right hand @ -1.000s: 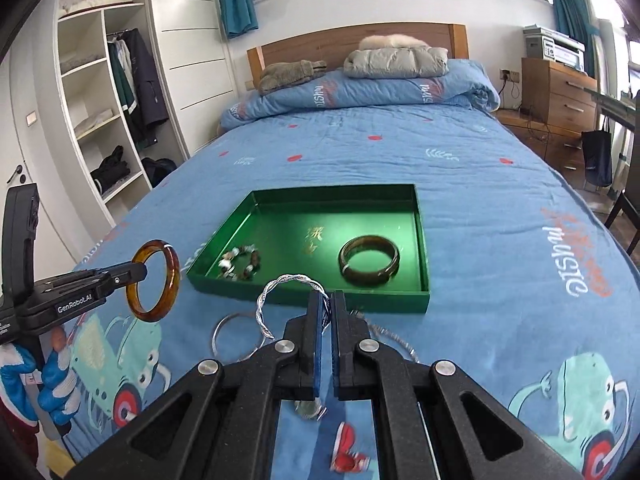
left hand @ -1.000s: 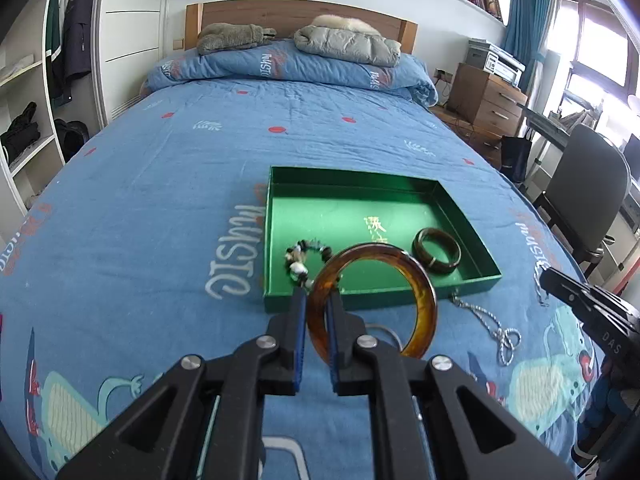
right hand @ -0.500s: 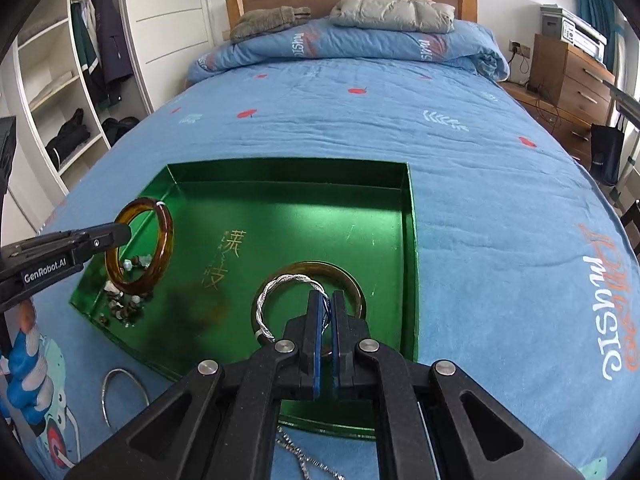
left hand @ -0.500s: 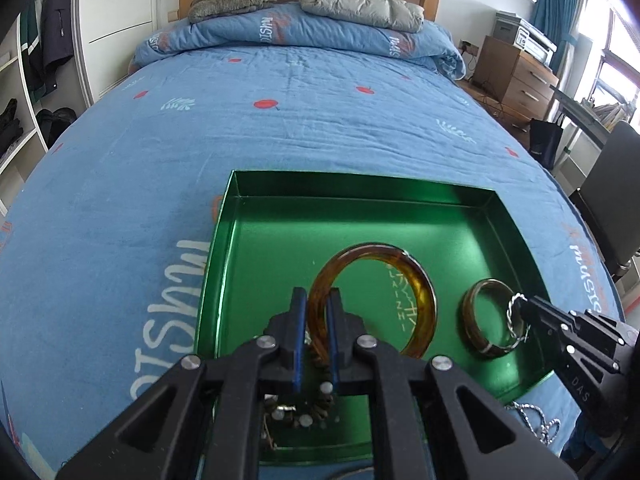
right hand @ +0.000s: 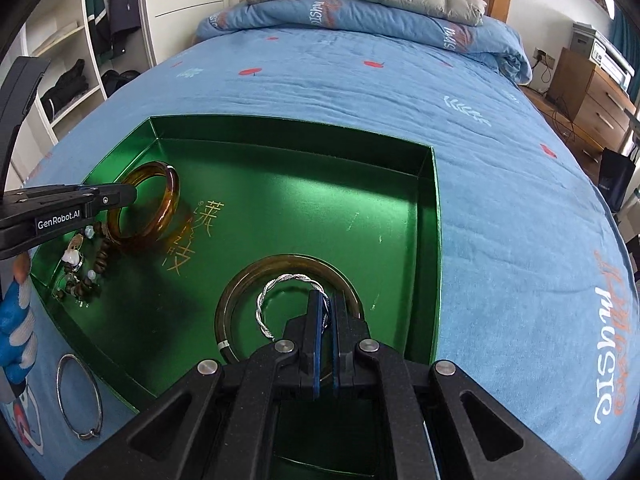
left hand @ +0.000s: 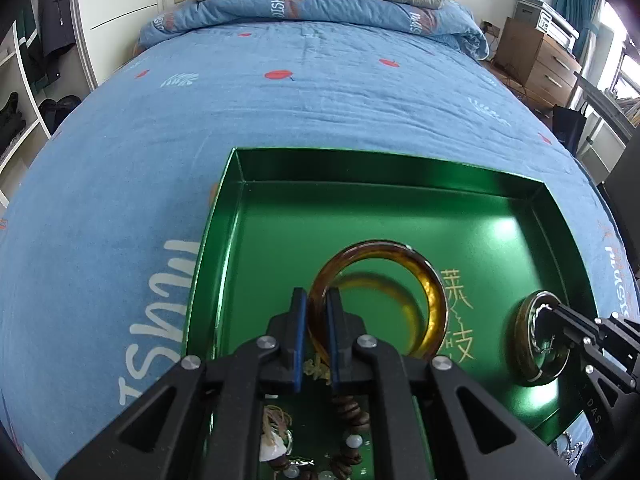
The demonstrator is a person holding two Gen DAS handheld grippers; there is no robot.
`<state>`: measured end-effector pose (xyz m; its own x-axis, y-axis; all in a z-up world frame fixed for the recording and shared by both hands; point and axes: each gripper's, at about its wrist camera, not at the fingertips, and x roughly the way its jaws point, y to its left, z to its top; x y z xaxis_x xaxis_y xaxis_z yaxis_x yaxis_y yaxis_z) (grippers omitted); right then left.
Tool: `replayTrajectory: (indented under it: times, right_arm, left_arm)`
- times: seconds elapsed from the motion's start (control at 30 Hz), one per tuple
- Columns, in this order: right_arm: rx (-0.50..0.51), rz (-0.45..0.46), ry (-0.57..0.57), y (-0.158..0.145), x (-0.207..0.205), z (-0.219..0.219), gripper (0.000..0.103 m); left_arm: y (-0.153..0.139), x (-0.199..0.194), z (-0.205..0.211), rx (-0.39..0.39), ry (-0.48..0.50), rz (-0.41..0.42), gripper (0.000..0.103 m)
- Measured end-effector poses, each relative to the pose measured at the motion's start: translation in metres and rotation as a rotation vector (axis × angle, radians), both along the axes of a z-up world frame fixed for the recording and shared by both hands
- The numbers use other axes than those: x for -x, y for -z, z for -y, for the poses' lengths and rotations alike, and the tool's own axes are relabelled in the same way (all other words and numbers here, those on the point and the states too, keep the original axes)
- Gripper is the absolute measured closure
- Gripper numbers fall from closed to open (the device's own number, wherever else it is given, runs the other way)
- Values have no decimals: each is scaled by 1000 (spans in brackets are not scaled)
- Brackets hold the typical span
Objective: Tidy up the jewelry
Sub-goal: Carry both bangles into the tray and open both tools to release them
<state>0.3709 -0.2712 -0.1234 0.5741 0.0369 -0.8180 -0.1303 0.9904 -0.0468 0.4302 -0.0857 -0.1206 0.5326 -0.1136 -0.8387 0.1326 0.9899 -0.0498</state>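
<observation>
- Amber bangle point(left hand: 434, 300) is clamped on its near rim by the left gripper point(left hand: 316, 336), held upright over the green tray point(left hand: 360, 168), low above the floor; contact with the floor cannot be told.
- Twisted silver bangle point(right hand: 280, 292) is pinched at its right side by the right gripper point(right hand: 325, 320), hung above the dark bangle point(right hand: 240, 304) lying flat in the tray.
- Amber bangle is judged rigid, glossy, slippery, likely brittle; best set down gently, not dropped.
- Silver bangle is judged light, thin, slightly springy; rim grip is adequate.
- Beaded bracelet point(right hand: 86, 264) lies in the tray's left corner; thin silver hoop point(right hand: 78, 396) lies outside on the blue bedspread point(right hand: 520, 240).
</observation>
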Motion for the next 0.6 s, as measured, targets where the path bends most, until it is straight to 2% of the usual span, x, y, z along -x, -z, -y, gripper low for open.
replayTrajectory:
  times: [0.23,0.33,0.37,0.47,0.6]
  right_arm:
    - [24,-12,3,-1,-3,0,96]
    - [29,-17,10,-4,-3,1,82]
    - [26,-12,8,-7,-2,1,78]
    - [27,10,11,-20,6,2,77]
    - [9,70,23,-55,28,2,75]
  left_arm:
    - [-1,1,-7,22,-20,-8,93]
    - [-10,5,-11,43,-6,11,93]
    - [-16,8,-12,45,1,22,93]
    - [-41,20,-15,48,15,63,93]
    - [-89,46,-28,80,14,150,93]
